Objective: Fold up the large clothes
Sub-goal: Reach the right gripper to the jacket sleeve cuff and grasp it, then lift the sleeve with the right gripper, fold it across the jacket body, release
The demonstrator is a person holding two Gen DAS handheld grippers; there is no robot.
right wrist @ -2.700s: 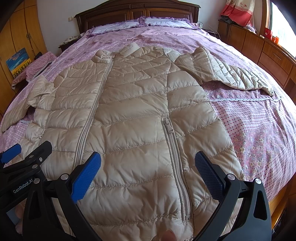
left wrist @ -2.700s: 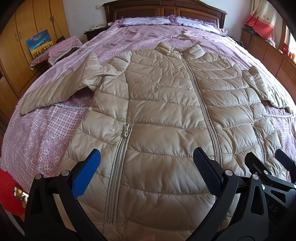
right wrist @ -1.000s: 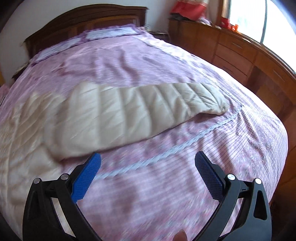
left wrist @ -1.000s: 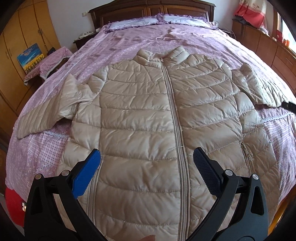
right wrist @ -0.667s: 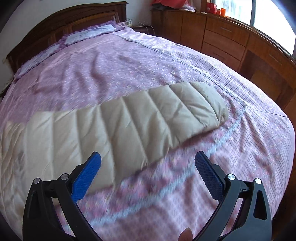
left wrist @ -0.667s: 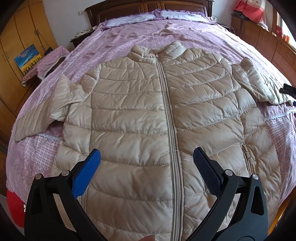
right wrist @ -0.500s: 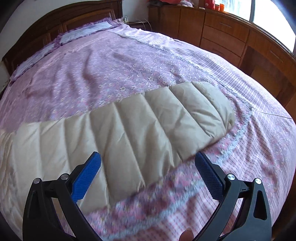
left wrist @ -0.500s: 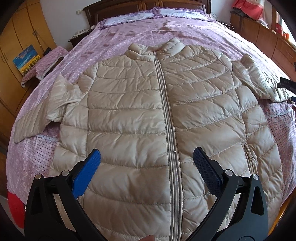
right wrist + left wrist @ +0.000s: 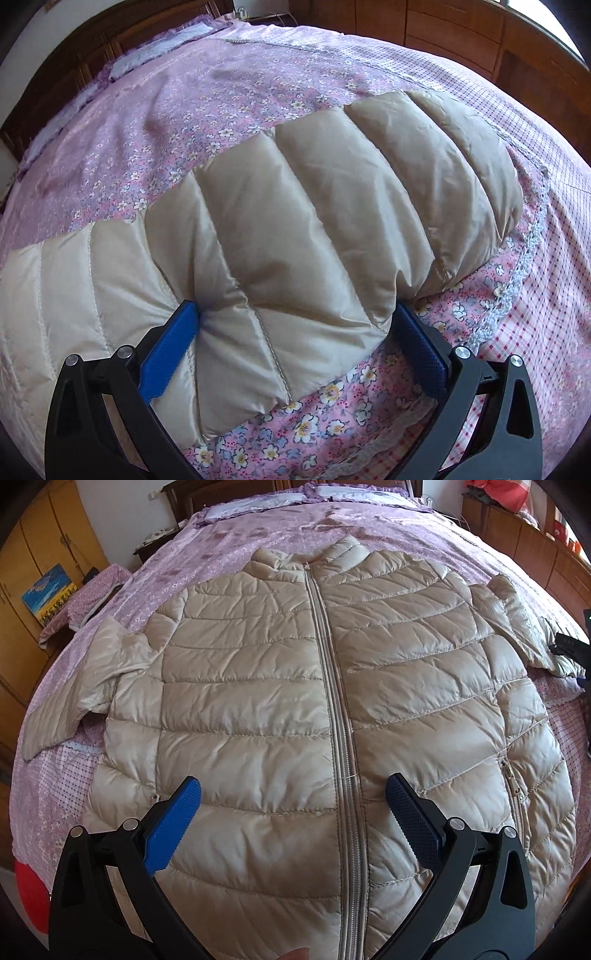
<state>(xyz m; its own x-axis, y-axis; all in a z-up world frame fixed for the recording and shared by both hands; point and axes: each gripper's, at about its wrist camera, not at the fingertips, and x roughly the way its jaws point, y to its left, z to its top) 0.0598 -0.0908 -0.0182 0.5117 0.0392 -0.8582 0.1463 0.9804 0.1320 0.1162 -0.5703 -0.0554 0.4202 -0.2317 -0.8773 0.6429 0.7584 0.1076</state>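
- The right gripper (image 9: 293, 317) is spread wide, its blue pads (image 9: 168, 350) set against either side of the sleeve (image 9: 314, 206), which is straddled but not yet pinched.
- The left gripper (image 9: 293, 808) is held wide apart above the lower front of the jacket (image 9: 258, 686), nothing being gripped.
- The beige quilted jacket is laid flat, zipped, collar away, on the pink floral bedspread (image 9: 258, 528).

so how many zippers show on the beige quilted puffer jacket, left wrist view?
3. The long front zipper runs down the centre of the beige quilted puffer jacket; one pocket zipper near the right hem; a pocket zipper pull by the left gripper's blue pad, mostly hidden.
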